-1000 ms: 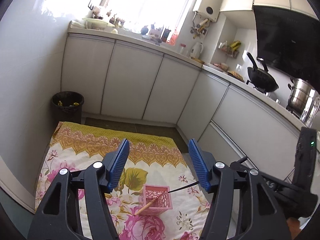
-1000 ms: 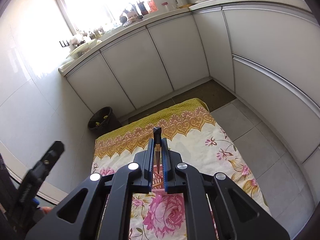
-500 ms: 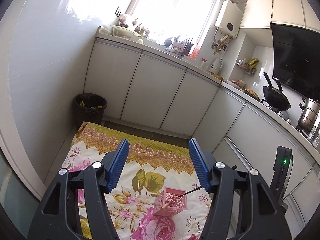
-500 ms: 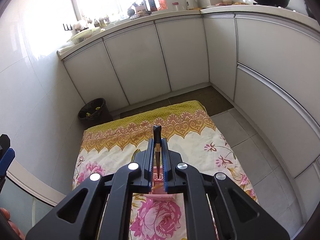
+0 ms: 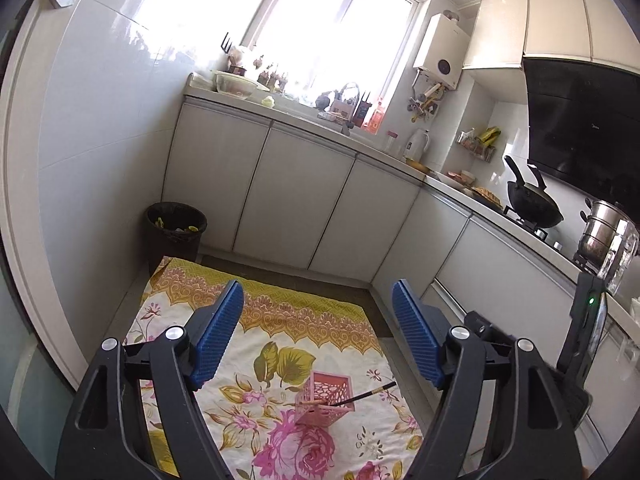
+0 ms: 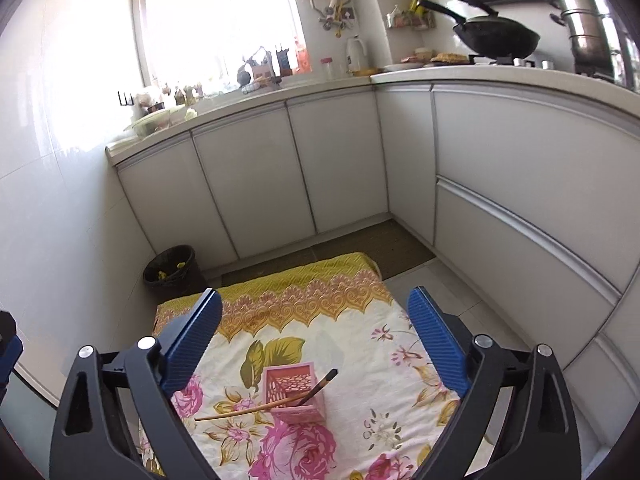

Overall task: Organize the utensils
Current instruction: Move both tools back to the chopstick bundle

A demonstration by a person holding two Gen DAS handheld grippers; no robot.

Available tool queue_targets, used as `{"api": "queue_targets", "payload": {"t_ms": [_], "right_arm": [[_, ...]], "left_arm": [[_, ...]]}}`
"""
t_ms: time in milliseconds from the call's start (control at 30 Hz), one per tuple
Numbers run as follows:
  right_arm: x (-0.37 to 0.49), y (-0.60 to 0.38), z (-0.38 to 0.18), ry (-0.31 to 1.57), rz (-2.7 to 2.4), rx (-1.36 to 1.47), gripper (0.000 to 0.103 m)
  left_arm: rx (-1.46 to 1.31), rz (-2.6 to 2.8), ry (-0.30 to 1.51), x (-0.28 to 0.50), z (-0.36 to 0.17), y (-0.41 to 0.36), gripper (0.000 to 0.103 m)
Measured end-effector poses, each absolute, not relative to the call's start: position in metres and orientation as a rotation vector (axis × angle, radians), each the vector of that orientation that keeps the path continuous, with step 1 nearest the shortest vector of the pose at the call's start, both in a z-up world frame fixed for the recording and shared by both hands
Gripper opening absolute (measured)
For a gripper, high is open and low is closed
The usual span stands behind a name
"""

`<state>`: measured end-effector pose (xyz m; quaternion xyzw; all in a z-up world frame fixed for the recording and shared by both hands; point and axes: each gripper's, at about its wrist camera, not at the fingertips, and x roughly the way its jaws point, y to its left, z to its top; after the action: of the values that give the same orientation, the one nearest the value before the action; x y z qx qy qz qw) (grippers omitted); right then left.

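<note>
A pink lattice holder stands on the floral cloth spread on the floor. A dark-tipped chopstick leans out of the holder. A second, pale chopstick rests across the holder's rim with its far end over the cloth. My right gripper hovers above and behind the holder; its jaws are opening wide with nothing between them. My left gripper also hangs above the cloth, with empty jaws that are opening.
A black waste bin stands at the cloth's far left corner. White cabinets wrap around the back and right, and a wok and a steel pot sit on the counter. Bare floor tiles lie to the right of the cloth.
My right gripper has opened and let go of the dark-tipped chopstick, which now leans in the pink holder. The left jaws stand wider. Both grippers have risen.
</note>
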<state>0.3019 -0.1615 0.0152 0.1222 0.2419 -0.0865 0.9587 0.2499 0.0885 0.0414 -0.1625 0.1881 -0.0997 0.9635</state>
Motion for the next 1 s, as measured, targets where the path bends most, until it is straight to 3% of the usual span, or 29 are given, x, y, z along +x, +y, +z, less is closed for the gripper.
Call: {"api": "queue_targets", "payload": {"t_ms": [133,600,1000], "right_arm": [[0.271,-0.188,0.035,0.480,-0.240,0.292,0.095],[0.141,-0.274,0.062,0.479,-0.386,0.416,0.096],[0.048,-0.326,-0.017,0.647,-0.442,0.536,0.096]], "left_arm": [[-0.292,-0.234,0.403,0.231,0.041,0.071,0.082],[-0.071,-0.368,0.581,0.196,0.017,-0.003,0.092],[0.372,-0.539,1.069,0.230,-0.135,-0.108,0.094]]}}
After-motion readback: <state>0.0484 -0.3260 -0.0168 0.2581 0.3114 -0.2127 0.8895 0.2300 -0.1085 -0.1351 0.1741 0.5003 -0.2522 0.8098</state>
